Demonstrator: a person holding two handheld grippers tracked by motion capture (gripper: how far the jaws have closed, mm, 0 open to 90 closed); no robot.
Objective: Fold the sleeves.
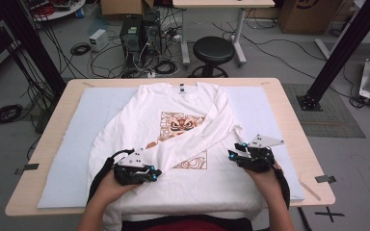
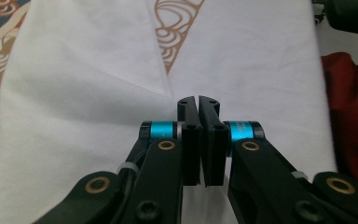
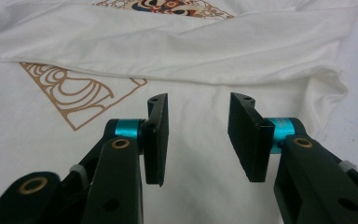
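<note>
A white long-sleeved shirt (image 1: 139, 115) with a brown and orange print lies face up on a pale blue mat (image 1: 77, 144). One sleeve (image 1: 207, 130) is folded slantwise across the chest toward the near left. My left gripper (image 1: 155, 174) sits at that sleeve's end; in the left gripper view its jaws (image 2: 198, 100) are pressed together, and creases in the white cloth (image 2: 98, 93) run into their tips. My right gripper (image 1: 233, 156) rests over the shirt's right side, open (image 3: 198, 100), with nothing between the pads above the plain fabric (image 3: 196, 65).
The mat covers a wooden table (image 1: 289, 110). Behind the table stand a black stool (image 1: 213, 49), computer towers (image 1: 139, 33) with tangled cables, and cardboard boxes. A black post (image 1: 339, 53) rises at the right. A red garment (image 2: 349, 107) shows at the table's near edge.
</note>
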